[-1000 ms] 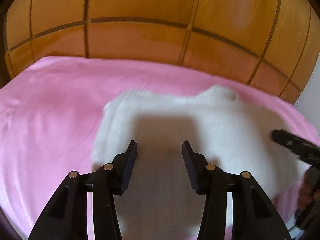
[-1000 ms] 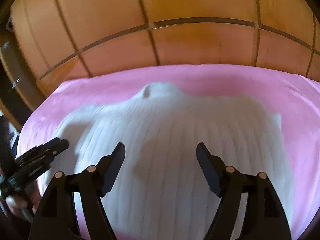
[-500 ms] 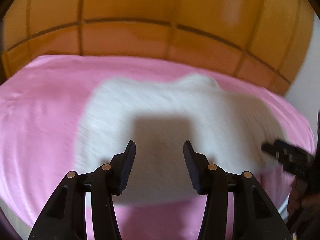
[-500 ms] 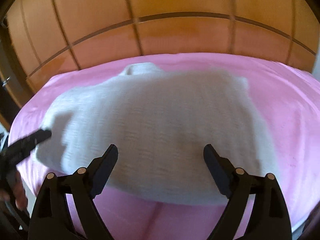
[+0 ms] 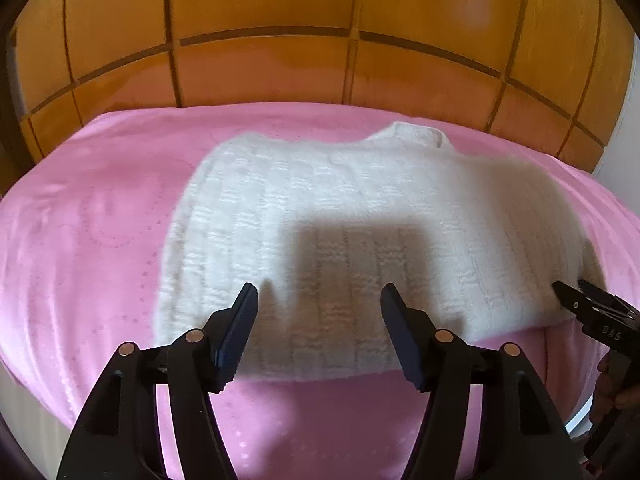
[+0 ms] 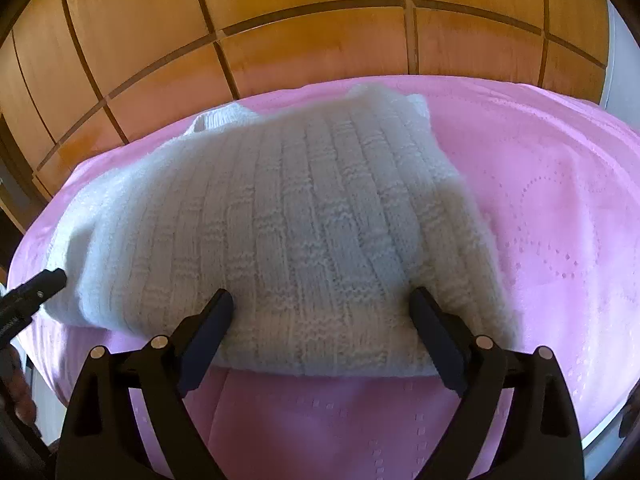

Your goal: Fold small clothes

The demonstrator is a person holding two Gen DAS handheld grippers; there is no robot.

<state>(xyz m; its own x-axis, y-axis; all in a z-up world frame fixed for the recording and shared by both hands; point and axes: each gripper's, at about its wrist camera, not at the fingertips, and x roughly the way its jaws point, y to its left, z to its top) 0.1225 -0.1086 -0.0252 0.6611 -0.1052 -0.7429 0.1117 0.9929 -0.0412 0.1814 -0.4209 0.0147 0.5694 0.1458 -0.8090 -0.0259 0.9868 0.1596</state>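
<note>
Since the earlier frames both claws have drawn back toward the near edge of the bed, so that the whole white knitted sweater (image 5: 360,240) now shows, with a strip of pink ahead of its near hem; a second ago the garment filled the lower part of both views. One sweater lies flat on the pink blanket (image 5: 92,240) that covers the bed, its ribbed body spread wide and its collar (image 5: 416,134) turned toward the far wooden panelled wall (image 5: 260,72). In the right wrist view the same sweater (image 6: 288,232) lies at a slant, its near hem just beyond the fingertips, its collar (image 6: 218,118) at the far left.

Two claws are present. The left claw (image 5: 319,322) points forward along the bed, level, jaws spread wide and empty, over the near hem. The right claw (image 6: 322,328) is likewise held level, jaws parted widely and holding nothing, its tips at the hem. Each claw appears at the edge of the other's view: the right claw (image 5: 588,308) at the sweater's right corner, the left claw (image 6: 30,294) at its left corner. From those side glimpses I cannot tell whether the tips touch the knit.

The blanket (image 6: 560,220) bears a dotted embossed pattern. The wall (image 6: 320,40) is made of orange-brown panels with dark joints.
</note>
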